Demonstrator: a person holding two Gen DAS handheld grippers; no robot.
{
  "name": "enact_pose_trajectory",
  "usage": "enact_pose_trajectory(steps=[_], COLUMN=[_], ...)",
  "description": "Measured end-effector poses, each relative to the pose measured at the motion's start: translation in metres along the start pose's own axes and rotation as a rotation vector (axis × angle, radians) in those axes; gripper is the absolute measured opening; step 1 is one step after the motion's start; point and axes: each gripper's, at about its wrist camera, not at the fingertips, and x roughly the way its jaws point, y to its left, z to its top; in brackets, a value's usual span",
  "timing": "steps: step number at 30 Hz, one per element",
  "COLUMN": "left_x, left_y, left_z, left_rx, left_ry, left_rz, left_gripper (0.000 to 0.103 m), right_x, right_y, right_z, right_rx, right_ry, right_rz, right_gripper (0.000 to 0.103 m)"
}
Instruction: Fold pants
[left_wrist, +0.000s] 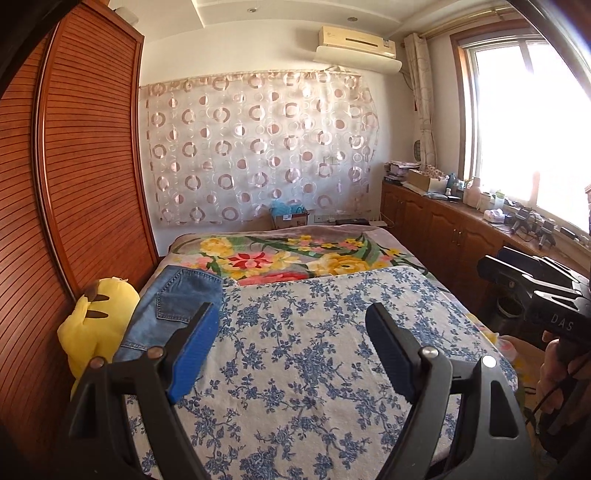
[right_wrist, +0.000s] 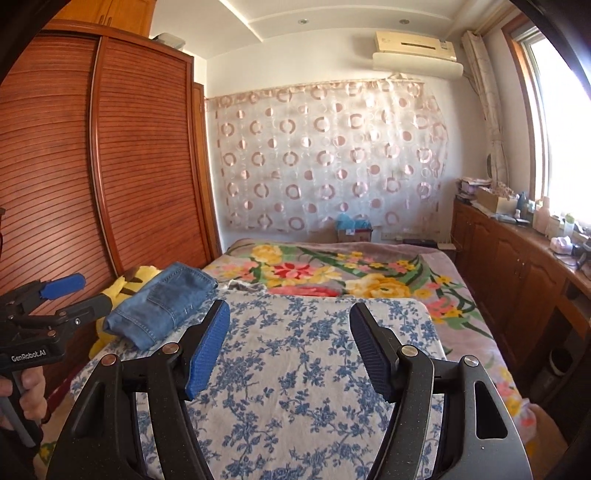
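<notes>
Denim pants (left_wrist: 173, 310) lay folded at the far left corner of the blue-flowered sheet (left_wrist: 295, 350) in the left wrist view, touching the yellow plush toy (left_wrist: 92, 325). My left gripper (left_wrist: 291, 350) stood spread and held nothing. In the right wrist view, the pants (right_wrist: 159, 302) were left of my right gripper (right_wrist: 290, 350), also spread and empty over the sheet (right_wrist: 295, 387). I judged the folding finished; the next move only needed both hands to draw away.
</notes>
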Motion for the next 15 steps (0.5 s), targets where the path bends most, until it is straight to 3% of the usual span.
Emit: enact_pose_trajectory(steps=[15], left_x=[-0.027], left_y=[-0.007], left_z=[-0.009], left_rx=[0.000], left_ry=[-0.013], left_rz=[0.002], left_gripper=[0.082], right_x=[-0.041], right_y=[0.007], right_z=[-0.015], right_rx=[0.006], right_ry=[-0.023], right_rz=[-0.060], right_gripper=[0.069])
